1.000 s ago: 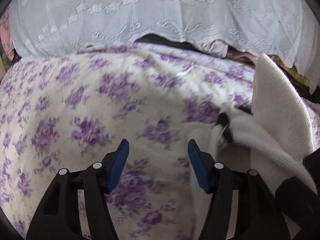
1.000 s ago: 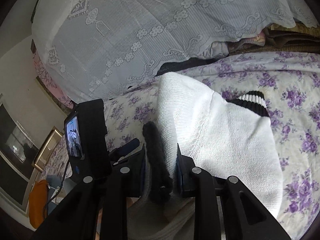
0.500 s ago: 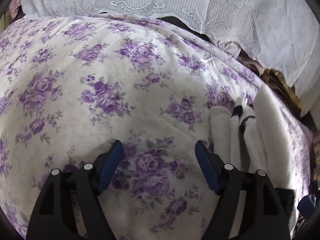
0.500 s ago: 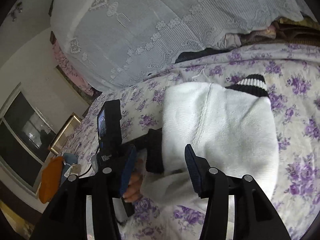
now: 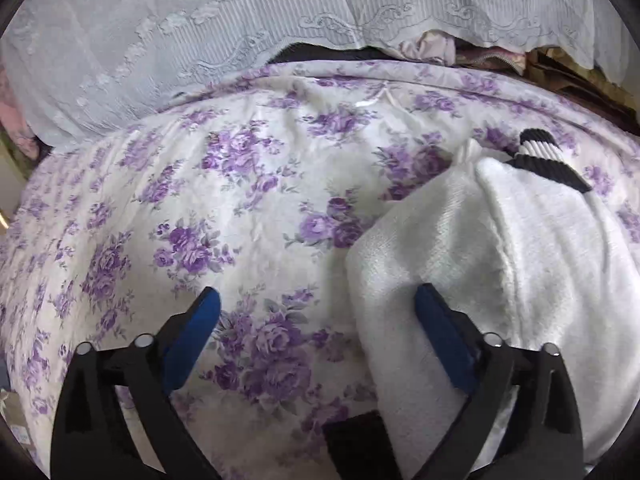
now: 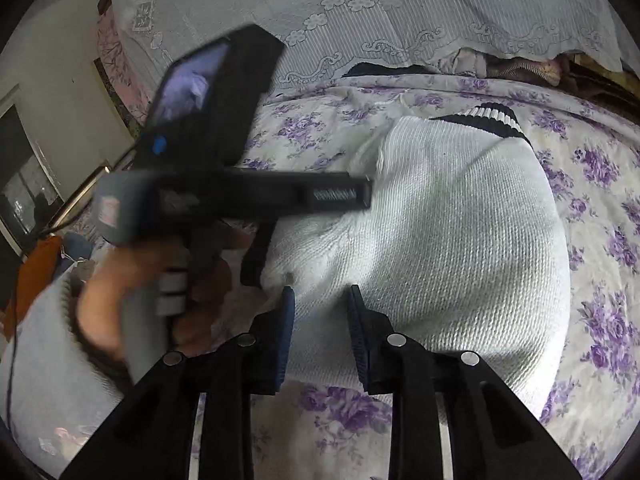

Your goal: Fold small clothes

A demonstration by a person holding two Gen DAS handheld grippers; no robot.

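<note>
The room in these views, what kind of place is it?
Most likely a bedroom at home: a bed spread with a purple floral quilt, a white lace cover draped behind it, and a white knit sweater lying folded on the quilt.

The left tongs (image 5: 316,316) are opening wide; the right tongs (image 6: 320,312) are closing, still apart.

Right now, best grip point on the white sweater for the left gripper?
Take the white sweater by its near-left folded edge, coming in from the bare floral bedspread side. That edge stands raised in a thick, pinchable fold, already partly between the opening jaws of the left gripper; the striped cuff lies at the far end.
</note>
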